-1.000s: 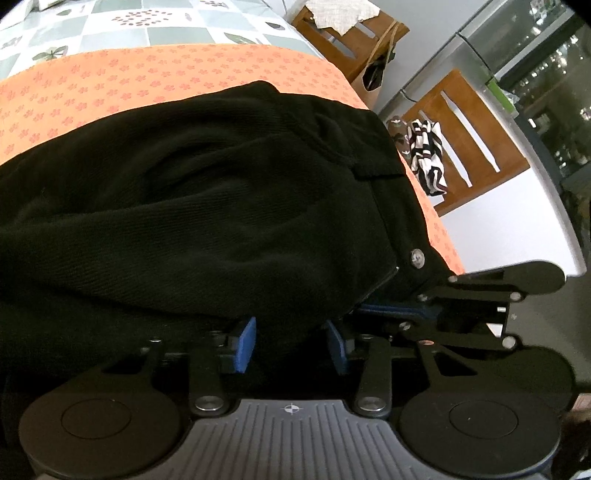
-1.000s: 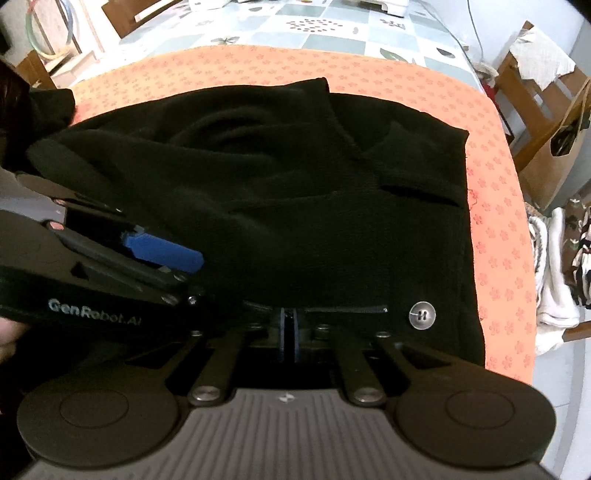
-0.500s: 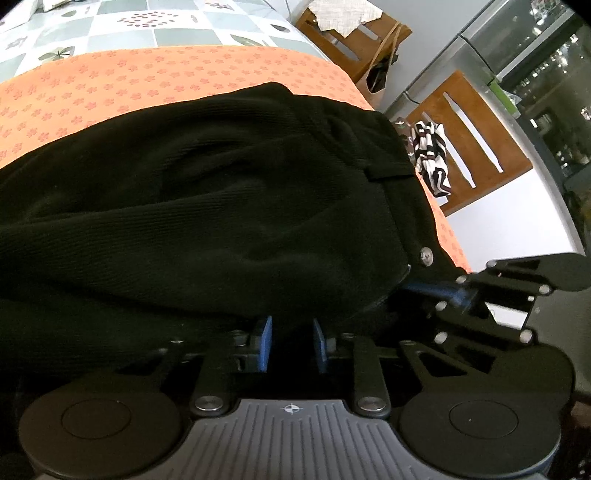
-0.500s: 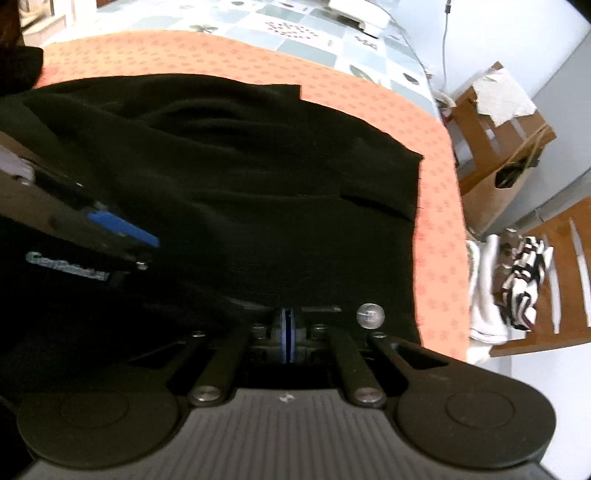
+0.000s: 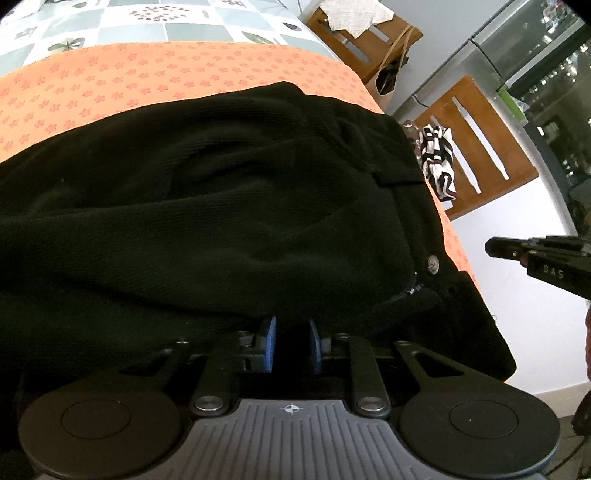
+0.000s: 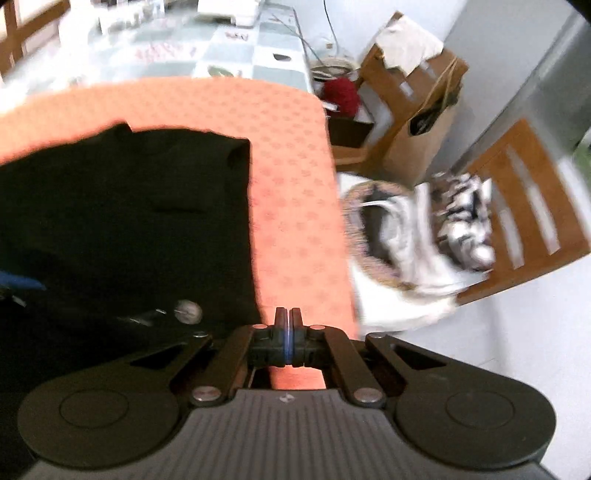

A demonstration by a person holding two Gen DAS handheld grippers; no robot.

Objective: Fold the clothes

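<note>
Black trousers [image 5: 221, 221] with a metal button [image 5: 431, 263] lie bunched on the orange flowered cloth [image 5: 147, 81]. My left gripper [image 5: 292, 326] is at their near edge; its jaws are closing, with a thick fold of the black fabric pinched between the blue pads [image 5: 271, 341]. My right gripper [image 6: 288, 314] is shut with nothing in it, lifted over the orange cloth [image 6: 295, 221] just right of the trousers [image 6: 129, 221] and their button [image 6: 188, 311]. It also shows as a black tip, the right gripper [image 5: 535, 258], at the left wrist view's right edge.
The table ends close on the right. Beyond it stand a wooden chair [image 6: 524, 206] with a striped black-and-white garment [image 6: 461, 214], a woven basket [image 6: 373, 229] holding white clothes, and another chair [image 6: 413, 92] with a paper bag. A checked tablecloth [image 5: 166, 22] covers the far table.
My right gripper, which was shut at the waistband beside the button, has come off the trousers and swung up to the right. My left jaws have narrowed onto the fabric fold.
</note>
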